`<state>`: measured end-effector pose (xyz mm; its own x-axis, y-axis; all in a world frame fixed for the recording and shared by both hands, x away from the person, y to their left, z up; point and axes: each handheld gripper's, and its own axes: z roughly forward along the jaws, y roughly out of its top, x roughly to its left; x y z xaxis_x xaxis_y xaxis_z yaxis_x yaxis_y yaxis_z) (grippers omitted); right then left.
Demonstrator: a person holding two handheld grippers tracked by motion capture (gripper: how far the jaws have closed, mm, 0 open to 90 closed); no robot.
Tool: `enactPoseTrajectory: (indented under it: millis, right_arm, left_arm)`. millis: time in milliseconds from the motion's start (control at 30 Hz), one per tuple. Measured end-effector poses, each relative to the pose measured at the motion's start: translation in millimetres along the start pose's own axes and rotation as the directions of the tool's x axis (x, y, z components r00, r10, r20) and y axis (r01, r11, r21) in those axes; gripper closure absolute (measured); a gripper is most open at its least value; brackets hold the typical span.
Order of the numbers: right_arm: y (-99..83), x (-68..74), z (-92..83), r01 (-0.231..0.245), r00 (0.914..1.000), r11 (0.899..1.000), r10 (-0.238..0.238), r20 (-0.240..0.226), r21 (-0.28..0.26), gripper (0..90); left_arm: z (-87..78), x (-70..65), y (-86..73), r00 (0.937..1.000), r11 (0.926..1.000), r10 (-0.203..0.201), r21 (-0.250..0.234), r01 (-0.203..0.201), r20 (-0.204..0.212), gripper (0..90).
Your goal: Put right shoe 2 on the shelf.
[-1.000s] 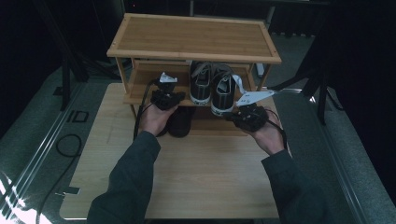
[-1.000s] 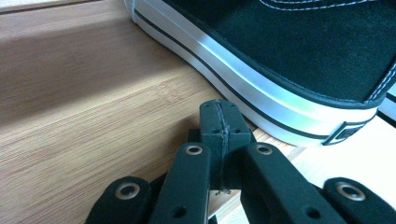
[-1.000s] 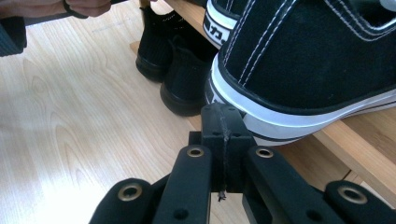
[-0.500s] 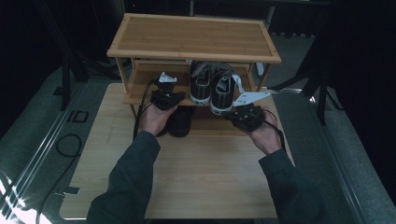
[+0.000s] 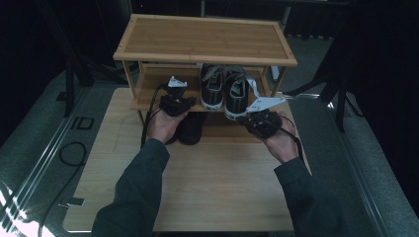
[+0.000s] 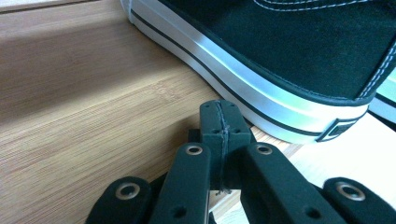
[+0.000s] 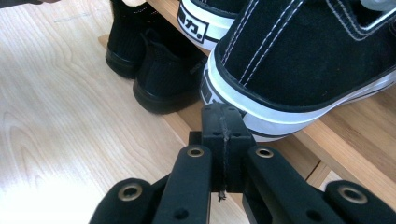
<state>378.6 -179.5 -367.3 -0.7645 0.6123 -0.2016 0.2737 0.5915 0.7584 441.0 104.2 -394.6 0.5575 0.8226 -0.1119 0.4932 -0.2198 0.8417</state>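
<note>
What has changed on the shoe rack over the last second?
Nothing has visibly changed. The left claw and right claw stay shut at the middle shelf, holding nothing. The pair of black sneakers stays on that shelf, and the black shoes stay underneath.

White heel patch (image 7: 194,26) of the far black sneaker (image 7: 205,11) on the shelf: bold black characters, seemingly non-Latin script, cropped and not clearly legible. Small dark heel tab (image 6: 339,128) of the sneaker (image 6: 299,56) in the left gripper view: marking too blurred to read.
</note>
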Motion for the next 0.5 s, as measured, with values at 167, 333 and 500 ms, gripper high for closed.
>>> enactPoseTrajectory:
  millis: [167,333,500]
  right_arm:
    - [0.7,1.7,5.2,0.002,0.9999,1.000,-0.002,0.012,-0.001,90.0]
    - [-0.4,-0.4,6.5,0.000,0.9983,1.000,-0.001,0.058,0.010,90.0]
    - [0.7,-2.8,5.4,-0.010,0.9983,1.000,0.011,0.057,-0.007,90.0]
  left_arm:
    - [-0.8,-0.5,0.2,1.0000,1.0000,0.007,0.001,-0.007,0.002,90.0]
    - [-0.7,0.3,0.2,1.0000,1.0000,0.003,-0.001,-0.003,0.007,90.0]
    - [-0.5,-0.1,0.2,1.0000,1.0000,0.001,-0.003,-0.001,0.003,90.0]
